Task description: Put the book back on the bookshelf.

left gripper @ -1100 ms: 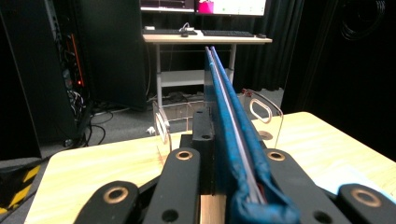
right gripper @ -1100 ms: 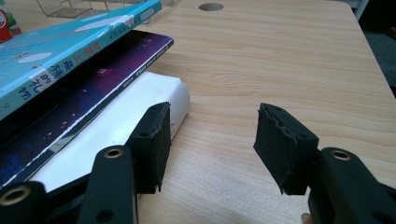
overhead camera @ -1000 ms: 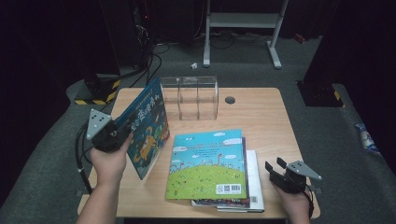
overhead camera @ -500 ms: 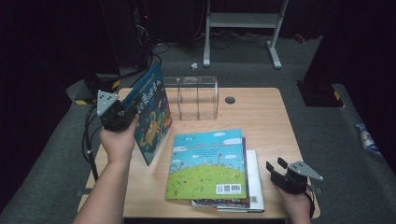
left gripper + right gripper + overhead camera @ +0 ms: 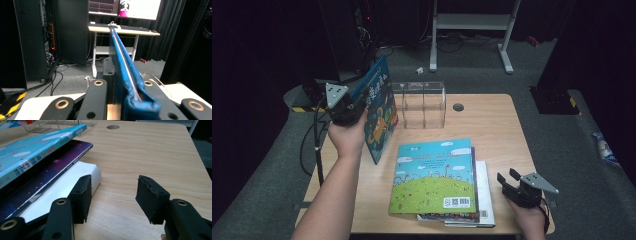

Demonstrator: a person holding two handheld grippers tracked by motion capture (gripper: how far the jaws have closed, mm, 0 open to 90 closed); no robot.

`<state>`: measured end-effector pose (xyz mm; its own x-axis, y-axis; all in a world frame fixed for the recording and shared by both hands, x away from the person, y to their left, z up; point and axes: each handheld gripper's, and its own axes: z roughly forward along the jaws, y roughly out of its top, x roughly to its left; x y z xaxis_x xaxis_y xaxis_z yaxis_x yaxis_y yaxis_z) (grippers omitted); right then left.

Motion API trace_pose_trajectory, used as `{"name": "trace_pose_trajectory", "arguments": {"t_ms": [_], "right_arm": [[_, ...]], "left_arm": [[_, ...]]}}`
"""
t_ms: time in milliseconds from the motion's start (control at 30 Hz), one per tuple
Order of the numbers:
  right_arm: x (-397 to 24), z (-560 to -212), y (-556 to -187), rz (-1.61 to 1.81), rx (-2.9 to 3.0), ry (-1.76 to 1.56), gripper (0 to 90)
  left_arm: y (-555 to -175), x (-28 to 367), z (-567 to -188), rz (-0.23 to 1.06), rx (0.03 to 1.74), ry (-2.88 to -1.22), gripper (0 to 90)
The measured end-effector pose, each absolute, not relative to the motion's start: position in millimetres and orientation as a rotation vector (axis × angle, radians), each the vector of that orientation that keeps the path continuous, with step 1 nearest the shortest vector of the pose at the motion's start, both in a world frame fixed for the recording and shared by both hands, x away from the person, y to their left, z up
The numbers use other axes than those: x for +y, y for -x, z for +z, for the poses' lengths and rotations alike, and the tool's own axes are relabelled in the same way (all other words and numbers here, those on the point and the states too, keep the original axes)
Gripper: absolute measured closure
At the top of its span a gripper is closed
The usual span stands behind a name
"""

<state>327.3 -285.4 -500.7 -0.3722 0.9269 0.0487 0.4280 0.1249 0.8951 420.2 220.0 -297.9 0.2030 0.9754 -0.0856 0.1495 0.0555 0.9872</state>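
Blue picture book [image 5: 377,107] stands nearly upright, tilted a little, over the left part of the desk [image 5: 492,125], gripped along its spine edge by the left gripper [image 5: 354,106]. Its lower corner hangs close to the desk top; whether it touches is hard to tell. In the left gripper view the book's edge [image 5: 125,72] runs straight away between the black fingers [image 5: 96,97], which are clamped on it. Just to the right of the book, at the far side of the desk, stands a clear plastic rack [image 5: 422,102] with upright dividers, empty slots facing up. A round hole [image 5: 458,106] sits in the desk top beyond the rack's right end.

Nearer the person, a stack of books [image 5: 437,177] lies flat, a sky-and-meadow cover on top, a dark purple one and a white one under it. The right gripper [image 5: 510,182] rests at the near right corner, just beside the stack; its fingers [image 5: 83,195] stand apart with nothing between them, the left one close to the white book's corner [image 5: 93,176].
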Motion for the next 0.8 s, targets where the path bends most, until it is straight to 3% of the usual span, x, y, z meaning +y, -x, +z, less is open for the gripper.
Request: {"name": "trace_pose_trajectory", "arguments": {"t_ms": [800], "right_arm": [[-288,-501,-327,1.232,1.866,-1.297,46.2]], "left_arm": [[-485,200,-307,1.025,1.223,-1.327,83.1]]}}
